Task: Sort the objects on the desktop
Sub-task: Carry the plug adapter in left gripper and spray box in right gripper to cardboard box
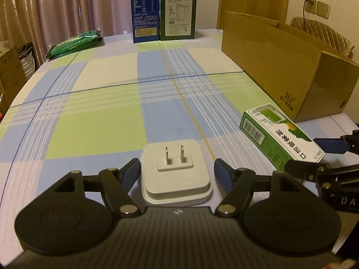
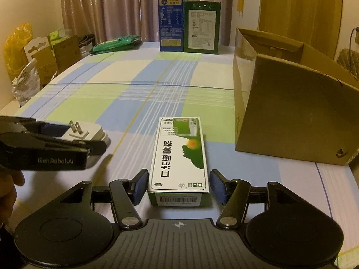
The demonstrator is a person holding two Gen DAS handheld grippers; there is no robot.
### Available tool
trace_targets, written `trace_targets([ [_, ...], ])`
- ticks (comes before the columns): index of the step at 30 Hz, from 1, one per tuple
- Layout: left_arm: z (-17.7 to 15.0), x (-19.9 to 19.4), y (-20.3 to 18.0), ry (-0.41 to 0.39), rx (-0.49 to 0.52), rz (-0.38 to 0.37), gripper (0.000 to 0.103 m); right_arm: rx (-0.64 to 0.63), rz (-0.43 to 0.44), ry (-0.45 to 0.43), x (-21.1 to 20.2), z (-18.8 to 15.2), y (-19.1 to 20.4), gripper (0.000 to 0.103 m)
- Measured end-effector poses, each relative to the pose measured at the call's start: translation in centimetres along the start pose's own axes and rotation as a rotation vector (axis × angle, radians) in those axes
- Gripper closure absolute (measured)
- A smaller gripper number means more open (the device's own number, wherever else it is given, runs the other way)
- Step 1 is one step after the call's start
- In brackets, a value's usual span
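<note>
Both tongs are spread wide, each straddling a thing without pinching it: the left tongs (image 1: 177,174) have their blue pads either side of a white plug adapter, with gaps showing on both sides, and the right tongs (image 2: 179,187) bracket the near end of a green-and-white carton, the pads likewise clear of its sides. Beneath them the surface (image 1: 96,121) carries a plaid cloth of blue, pale green and cream squares. On its right side sits an open brown cardboard box (image 1: 289,67), long and tall, its near end standing just beyond the carton. At the far edge two upright cartons stand side by side, touching: a tall blue milk carton (image 2: 171,18) on the left and a shorter dark green carton (image 2: 202,27) on the right, both in front of beige curtains. A flat green foil pack (image 1: 75,43) lies at the far left corner. The green-and-white carton (image 2: 179,154) lies flat, printed face up, pointing lengthwise away from the right tongs, with a barcode on its near end. The white plug adapter (image 1: 176,172) rests on the cloth near the front edge, to the left of that carton, its two metal prongs pointing upward.
</note>
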State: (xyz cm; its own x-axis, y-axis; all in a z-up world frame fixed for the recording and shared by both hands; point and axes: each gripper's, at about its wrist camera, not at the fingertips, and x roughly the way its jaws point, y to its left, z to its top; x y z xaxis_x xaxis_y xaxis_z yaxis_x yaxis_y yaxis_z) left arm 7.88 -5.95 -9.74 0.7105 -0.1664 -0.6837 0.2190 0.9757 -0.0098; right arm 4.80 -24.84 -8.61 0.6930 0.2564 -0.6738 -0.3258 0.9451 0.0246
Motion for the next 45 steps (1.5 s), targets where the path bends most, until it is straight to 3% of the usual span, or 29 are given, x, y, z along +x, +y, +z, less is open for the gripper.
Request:
trace_targets([
  [9,-0.6,0.1,-0.1,0.016,-0.019,0.027,0.035,0.024,-0.004,-0.015,0.5,0.2,-0.6,0.041],
  [12,-0.6,0.0,-0.2,0.016,-0.022,0.037,0.041,0.026,-0.003,-0.020,0.5,0.3,-0.7,0.041],
  [31,-0.4,-0.1,-0.1,0.015,-0.051,0.040,0.042,-0.038,0.009,0.000,2.6,1.1,-0.2,0.039],
  [34,-0.4,-0.1,-0.1,0.013,-0.053,0.037,0.042,-0.028,0.009,0.012,2.9,1.0,-0.3,0.040],
  [36,-0.4,-0.1,-0.2,0.014,-0.052,0.035,0.042,-0.032,0.010,0.017,2.8,1.0,-0.2,0.050],
  [45,-0.3,-0.4,-0.3,0.004,-0.048,0.032,0.042,-0.022,0.002,0.010,2.3,1.1,-0.1,0.051],
])
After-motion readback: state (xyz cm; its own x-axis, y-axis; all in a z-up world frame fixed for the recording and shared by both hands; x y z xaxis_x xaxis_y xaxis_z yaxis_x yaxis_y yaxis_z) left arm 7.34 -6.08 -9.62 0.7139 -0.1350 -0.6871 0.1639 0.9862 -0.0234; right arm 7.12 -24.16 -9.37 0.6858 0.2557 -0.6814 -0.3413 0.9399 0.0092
